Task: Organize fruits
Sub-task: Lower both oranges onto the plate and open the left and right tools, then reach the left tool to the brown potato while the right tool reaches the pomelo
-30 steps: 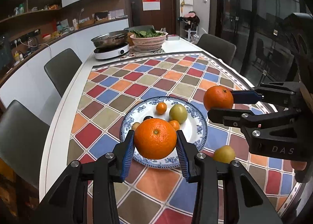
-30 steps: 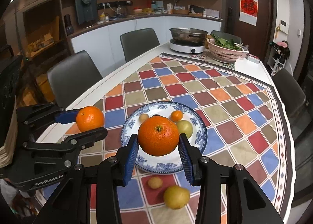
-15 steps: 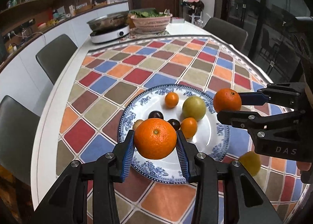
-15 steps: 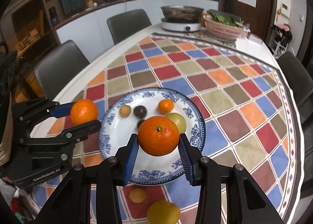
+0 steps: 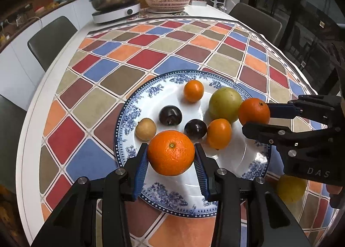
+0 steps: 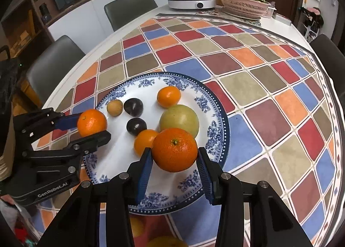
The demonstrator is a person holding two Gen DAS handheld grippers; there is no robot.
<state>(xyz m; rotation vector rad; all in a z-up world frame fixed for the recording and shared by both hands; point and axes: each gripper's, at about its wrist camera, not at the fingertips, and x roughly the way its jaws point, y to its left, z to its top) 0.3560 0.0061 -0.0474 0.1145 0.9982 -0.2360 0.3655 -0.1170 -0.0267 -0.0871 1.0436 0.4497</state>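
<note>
My left gripper (image 5: 171, 156) is shut on a large orange (image 5: 171, 153) just above the near-left part of the blue-and-white plate (image 5: 166, 198). My right gripper (image 6: 174, 154) is shut on another orange (image 6: 175, 150) above the plate's (image 6: 213, 130) right side. Each gripper shows in the other view, the right one (image 5: 254, 117) and the left one (image 6: 91, 123). On the plate lie two small oranges (image 5: 193, 91), a green-yellow fruit (image 5: 225, 104), two dark plums (image 5: 170, 115) and a small tan fruit (image 5: 145, 129).
A yellow fruit (image 5: 291, 188) lies on the checked tablecloth (image 5: 146, 57) off the plate, near the right gripper. At the table's far end stand an electric cooker with a pan (image 5: 116, 10) and a pink basket of greens (image 5: 168, 0). Grey chairs (image 5: 50, 37) ring the table.
Both grippers have moved down and forward with their oranges, from above the table to close over the plate. The plate's fruits have not moved.
</note>
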